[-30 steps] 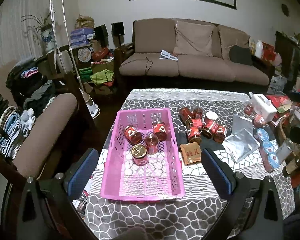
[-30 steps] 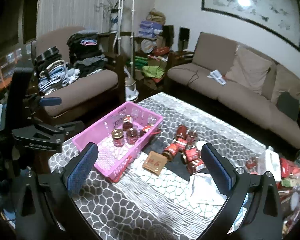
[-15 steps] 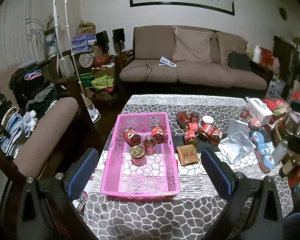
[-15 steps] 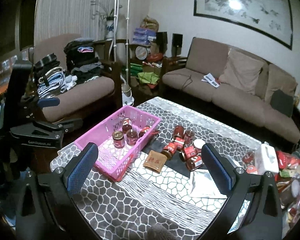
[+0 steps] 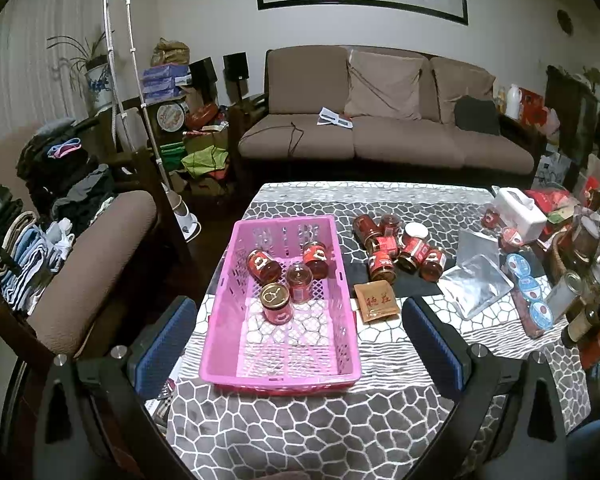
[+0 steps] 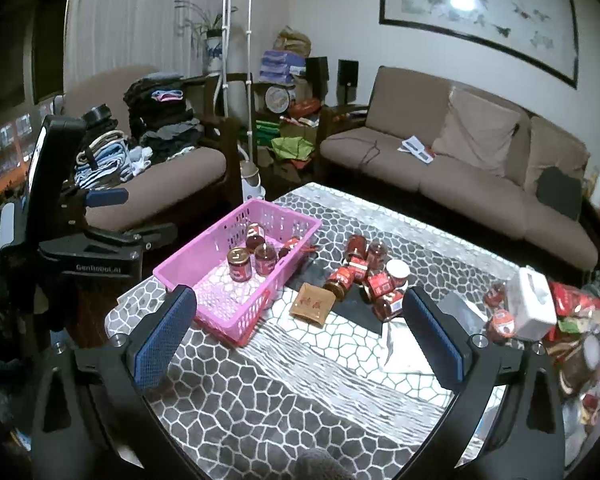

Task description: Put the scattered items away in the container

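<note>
Both grippers pulled back | basket (image 5: 342, 292) beside jar cluster (image 5: 400, 248), brown packet (image 5: 376, 302)

Four jars (image 5: 277, 300) stand inside the pink basket (image 5: 220, 328); six jars (image 5: 400, 246) and one brown packet (image 5: 376, 302) lie beside it.

The table (image 5: 340, 432) wears a grey-and-white pebble-patterned cover. Seen from the left wrist, a pink basket (image 5: 236, 344) sits at centre; at two o'clock a cluster of red jars (image 5: 400, 248) lies on a dark mat (image 5: 408, 286), beside a brown packet (image 5: 376, 302), then a silver pouch (image 5: 476, 284) at three o'clock.
</note>
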`<action>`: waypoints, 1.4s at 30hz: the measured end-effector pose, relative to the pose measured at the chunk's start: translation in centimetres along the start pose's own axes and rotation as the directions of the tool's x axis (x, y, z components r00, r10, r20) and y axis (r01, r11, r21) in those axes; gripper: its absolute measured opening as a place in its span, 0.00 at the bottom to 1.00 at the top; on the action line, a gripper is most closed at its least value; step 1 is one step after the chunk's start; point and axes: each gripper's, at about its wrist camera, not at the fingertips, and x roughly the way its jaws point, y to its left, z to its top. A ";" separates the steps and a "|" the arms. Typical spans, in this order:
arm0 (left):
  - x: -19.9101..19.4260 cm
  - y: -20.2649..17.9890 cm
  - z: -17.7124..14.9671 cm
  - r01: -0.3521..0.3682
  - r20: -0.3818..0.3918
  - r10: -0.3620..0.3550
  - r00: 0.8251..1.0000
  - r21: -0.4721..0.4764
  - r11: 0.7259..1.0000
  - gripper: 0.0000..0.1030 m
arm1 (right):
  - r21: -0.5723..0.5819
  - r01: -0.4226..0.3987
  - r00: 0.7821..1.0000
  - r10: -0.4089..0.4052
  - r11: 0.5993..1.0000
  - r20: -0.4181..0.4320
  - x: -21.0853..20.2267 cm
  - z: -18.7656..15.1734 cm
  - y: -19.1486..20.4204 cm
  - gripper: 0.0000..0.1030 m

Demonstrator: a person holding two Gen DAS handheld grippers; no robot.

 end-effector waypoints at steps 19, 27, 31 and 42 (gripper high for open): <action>0.3 -0.2 -0.8 0.000 -0.022 0.000 1.000 0.007 1.000 1.00 | 0.027 0.013 1.000 -0.013 1.000 -0.016 -0.8 -1.7 -0.9 1.00; 0.3 -0.9 -1.0 -0.010 -0.020 0.010 1.000 0.026 1.000 1.00 | 0.021 0.002 1.000 -0.001 1.000 -0.026 -0.6 -1.8 -0.6 1.00; 0.4 -0.9 -1.0 -0.011 -0.020 0.012 1.000 0.028 1.000 1.00 | 0.023 0.001 1.000 -0.001 1.000 -0.025 -0.6 -1.8 -0.6 1.00; 0.6 -0.8 -1.1 -0.016 -0.025 0.016 1.000 0.025 1.000 1.00 | 0.030 0.009 0.999 -0.008 1.000 -0.032 -0.2 -1.9 -0.6 1.00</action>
